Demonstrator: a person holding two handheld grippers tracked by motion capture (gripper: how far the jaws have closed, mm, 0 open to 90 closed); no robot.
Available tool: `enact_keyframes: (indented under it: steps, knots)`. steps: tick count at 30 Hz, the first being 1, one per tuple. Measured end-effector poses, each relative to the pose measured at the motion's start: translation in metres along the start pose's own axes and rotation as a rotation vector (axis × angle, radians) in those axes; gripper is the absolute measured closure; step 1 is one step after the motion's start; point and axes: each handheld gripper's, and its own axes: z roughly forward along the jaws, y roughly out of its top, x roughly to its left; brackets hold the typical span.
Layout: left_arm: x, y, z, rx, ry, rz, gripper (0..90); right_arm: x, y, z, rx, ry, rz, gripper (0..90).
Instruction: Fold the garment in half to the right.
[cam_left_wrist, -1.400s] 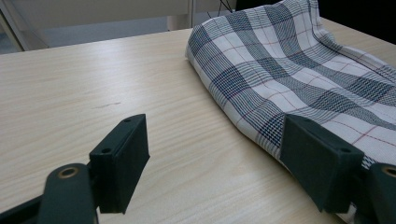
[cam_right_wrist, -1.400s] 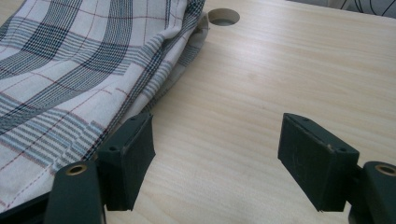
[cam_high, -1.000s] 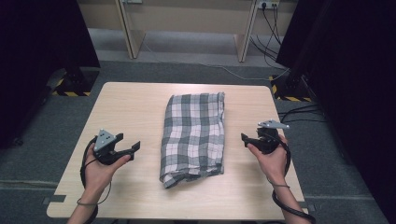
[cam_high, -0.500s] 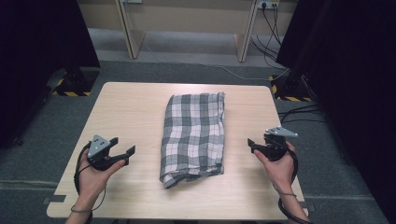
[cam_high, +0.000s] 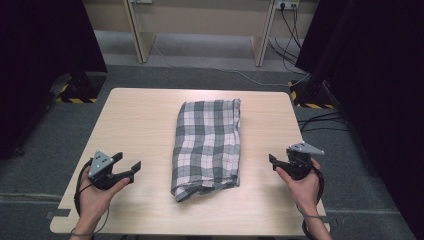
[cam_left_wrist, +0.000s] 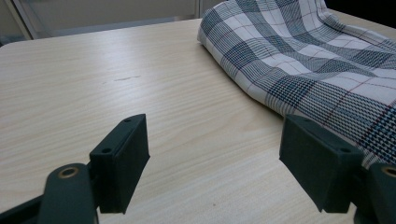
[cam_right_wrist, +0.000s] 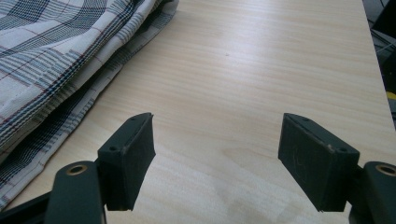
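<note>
Both grippers, left gripper and right gripper, retreat outward from folded plaid cloth; jaws spread, empty; fold appears complete.

Pale wooden table (grey floor beyond).

Bare table lies open left and right of the folded checked cloth, the one obstacle at centre.
</note>
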Motion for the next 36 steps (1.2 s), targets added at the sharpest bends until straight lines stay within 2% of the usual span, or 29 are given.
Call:
enact_keyframes:
  steps: [20, 29, 36]
  knots:
    - [-0.002, -0.021, -0.012, -0.018, -0.01, 0.018, 23.4, -0.004, -0.028, -0.015, -0.033, -0.006, 0.023, 27.6]
    - [0.0, -0.029, -0.017, -0.036, -0.003, 0.021, 23.4, -0.01, -0.04, -0.022, -0.042, -0.016, 0.048, 27.4]
    - [0.002, -0.035, -0.018, -0.047, 0.008, 0.023, 23.4, -0.01, -0.047, -0.023, -0.053, -0.021, 0.044, 27.4]
